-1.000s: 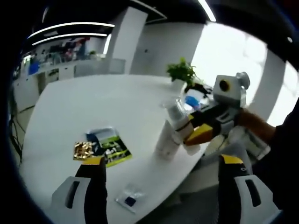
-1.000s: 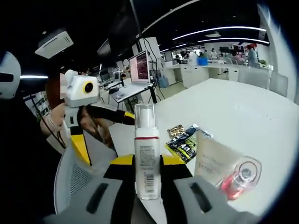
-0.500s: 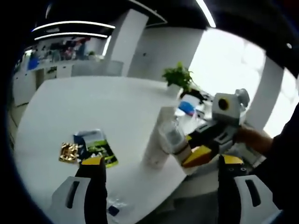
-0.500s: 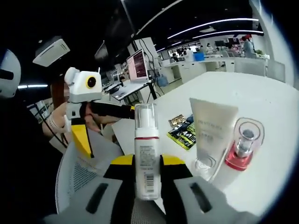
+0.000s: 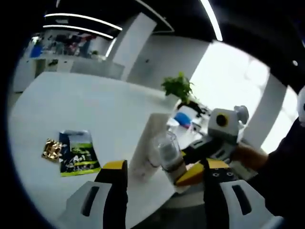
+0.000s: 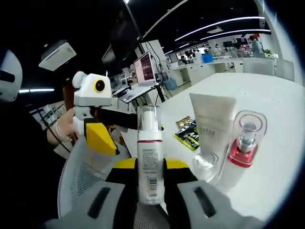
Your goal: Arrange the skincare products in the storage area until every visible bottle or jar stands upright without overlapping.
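Note:
My right gripper [image 6: 150, 164] is shut on a white pump bottle [image 6: 149, 157] with a clear cap, held upright off the table's edge. On the white table [image 6: 267, 95] stand a white tube [image 6: 209, 136], cap down, and a pink bottle [image 6: 244, 143] under a clear cap, side by side. My left gripper [image 5: 165, 167] is open. In its view the white tube [image 5: 142, 152] stands just ahead, and the right gripper [image 5: 180, 164] comes in from the right with the capped bottle [image 5: 167, 149]. The left gripper [image 6: 97, 129] hangs left of the bottle in the right gripper view.
A green packet [image 5: 78, 153] and a gold packet [image 5: 51, 149] lie flat on the table [image 5: 95, 105]. A potted plant [image 5: 178, 87] stands at its far edge. A grey chair [image 6: 83, 181] sits below the grippers, with a laptop [image 6: 144, 69] on a desk behind.
The left gripper's jaws have narrowed, still open. The left gripper has come closer to the tube and the held bottle. The right gripper keeps its grip on the pump bottle.

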A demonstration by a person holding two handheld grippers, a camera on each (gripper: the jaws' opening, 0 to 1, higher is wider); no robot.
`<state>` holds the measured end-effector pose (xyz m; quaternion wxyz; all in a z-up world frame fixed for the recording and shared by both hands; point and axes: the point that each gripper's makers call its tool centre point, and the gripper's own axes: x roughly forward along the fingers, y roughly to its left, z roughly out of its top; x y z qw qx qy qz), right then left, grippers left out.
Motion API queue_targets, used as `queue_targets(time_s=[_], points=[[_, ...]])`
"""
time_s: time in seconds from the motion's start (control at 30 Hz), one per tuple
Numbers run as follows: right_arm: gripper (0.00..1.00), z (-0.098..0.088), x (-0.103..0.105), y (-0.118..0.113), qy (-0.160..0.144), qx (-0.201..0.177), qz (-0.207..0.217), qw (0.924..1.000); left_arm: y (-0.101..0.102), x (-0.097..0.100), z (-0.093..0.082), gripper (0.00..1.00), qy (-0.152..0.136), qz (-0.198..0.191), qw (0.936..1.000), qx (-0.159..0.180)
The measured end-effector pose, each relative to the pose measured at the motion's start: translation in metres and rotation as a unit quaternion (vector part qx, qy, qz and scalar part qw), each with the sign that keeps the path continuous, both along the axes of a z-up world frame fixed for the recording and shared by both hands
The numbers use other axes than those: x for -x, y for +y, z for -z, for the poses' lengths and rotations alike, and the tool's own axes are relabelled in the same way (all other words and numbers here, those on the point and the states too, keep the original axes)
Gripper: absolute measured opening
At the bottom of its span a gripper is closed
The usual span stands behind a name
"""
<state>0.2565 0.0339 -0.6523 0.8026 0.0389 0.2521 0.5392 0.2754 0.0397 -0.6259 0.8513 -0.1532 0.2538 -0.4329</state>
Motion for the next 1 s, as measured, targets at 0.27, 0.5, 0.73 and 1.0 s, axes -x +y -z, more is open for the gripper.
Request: queue_targets(time_s=[0.27, 0.5, 0.73, 1.0], points=[[0.17, 0.003, 0.003, -0.001, 0.007, -0.01, -0.013, 0.9998, -0.011, -0.007, -0.002, 0.43, 0.01, 0.028, 0.999, 0.032], [0.17, 0.004, 0.004, 0.002, 0.012, -0.027, -0.011, 0.9995, -0.018, -0.01, -0.001, 0.35, 0.02, 0.061, 0.9958, 0.065], [0.17, 0.006, 0.004, 0.004, 0.024, -0.039, -0.002, 0.9989, -0.023, -0.008, 0.005, 0.23, 0.031, 0.094, 0.9928, 0.068], [0.17, 0.011, 0.003, 0.009, 0.038, -0.044, 0.011, 0.9982, -0.021, -0.007, 0.008, 0.22, 0.037, 0.103, 0.9912, 0.075]])
